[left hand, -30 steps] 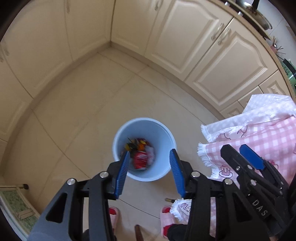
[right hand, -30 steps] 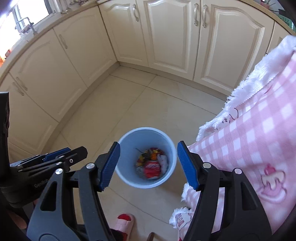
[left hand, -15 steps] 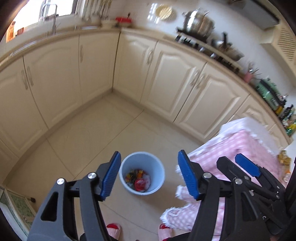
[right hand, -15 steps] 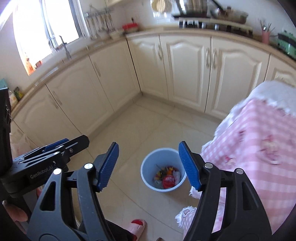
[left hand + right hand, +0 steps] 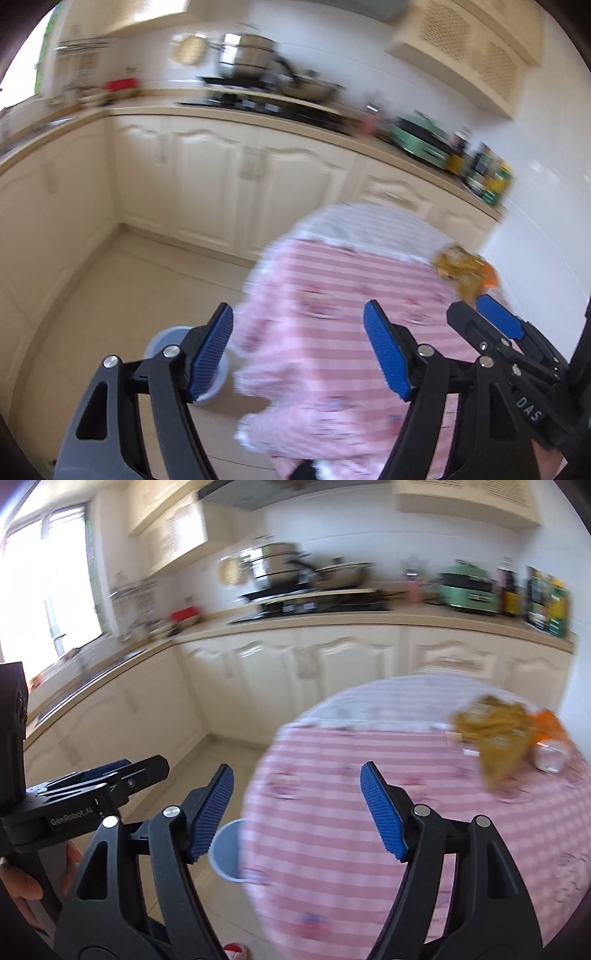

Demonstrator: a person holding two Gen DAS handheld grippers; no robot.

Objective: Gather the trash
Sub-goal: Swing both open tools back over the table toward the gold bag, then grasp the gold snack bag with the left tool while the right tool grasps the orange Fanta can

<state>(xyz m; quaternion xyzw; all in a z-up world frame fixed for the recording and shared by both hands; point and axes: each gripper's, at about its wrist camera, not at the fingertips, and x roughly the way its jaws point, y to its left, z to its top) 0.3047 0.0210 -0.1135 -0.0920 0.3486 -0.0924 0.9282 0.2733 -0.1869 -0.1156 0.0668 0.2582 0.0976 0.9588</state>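
Both claws risen; wrapper (image 5: 495,734) far right beyond right claw (image 5: 295,808)

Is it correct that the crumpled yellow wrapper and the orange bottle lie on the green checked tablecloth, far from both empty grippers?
Not quite: the checked tablecloth is pink, not green, as the right wrist view shows. The crumpled yellow wrapper and orange bottle do lie on it, beyond the empty left gripper and right gripper, whose jaws are opening.

"GenRobot.AI" stands on the left gripper (image 5: 110,771) body in the right wrist view; "DAS" on the right gripper (image 5: 491,321) body.
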